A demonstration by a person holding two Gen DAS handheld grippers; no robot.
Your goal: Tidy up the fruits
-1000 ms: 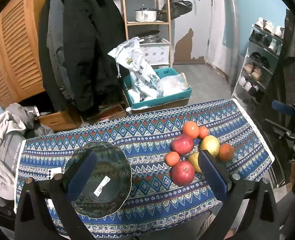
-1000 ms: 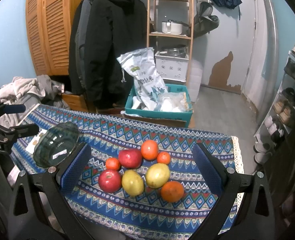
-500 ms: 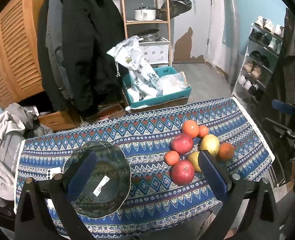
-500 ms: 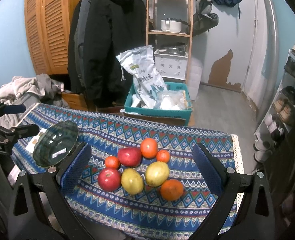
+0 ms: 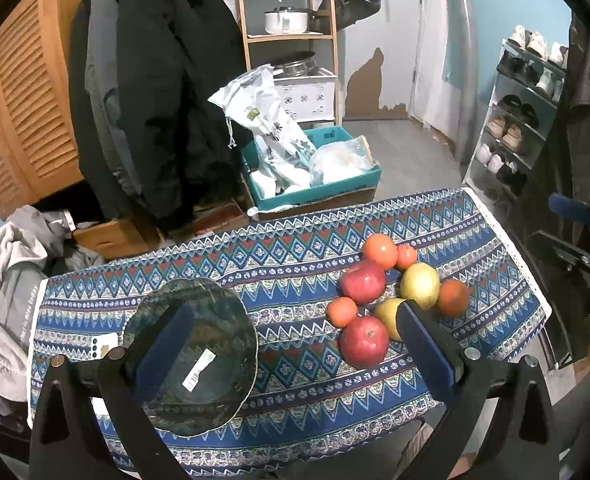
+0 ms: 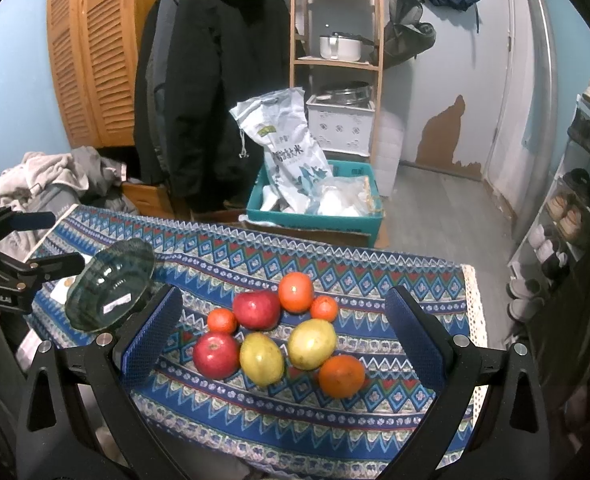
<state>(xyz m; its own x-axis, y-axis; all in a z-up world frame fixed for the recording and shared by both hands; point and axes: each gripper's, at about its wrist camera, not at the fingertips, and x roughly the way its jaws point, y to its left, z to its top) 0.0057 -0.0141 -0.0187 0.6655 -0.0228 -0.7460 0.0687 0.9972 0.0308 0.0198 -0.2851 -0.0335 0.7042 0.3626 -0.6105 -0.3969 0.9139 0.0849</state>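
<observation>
Several fruits lie in a cluster on the patterned tablecloth [image 6: 335, 276]: two red apples [image 6: 216, 355] [image 6: 256, 309], two yellow fruits [image 6: 261, 358] [image 6: 311, 343] and several oranges [image 6: 341, 376] [image 6: 295, 286]. A dark glass bowl [image 6: 109, 290] with a white label sits at the left. My right gripper [image 6: 283, 336] is open above the cluster, apart from it. My left gripper [image 5: 291, 340] is open over the cloth between the bowl [image 5: 193, 364] and the front red apple [image 5: 363, 342]. Neither holds anything.
Behind the table stand a teal crate [image 6: 315, 216] with white bags, a wooden shelf [image 6: 337, 20] with a pot, hanging dark coats [image 6: 211, 80] and a shoe rack [image 6: 575, 208]. Clothes [image 6: 43, 176] are piled at the left. The cloth's lace edge [image 6: 477, 320] marks the table's right end.
Both views have shifted very slightly; the fruits and the bowl have not moved, and both grippers stay open.
</observation>
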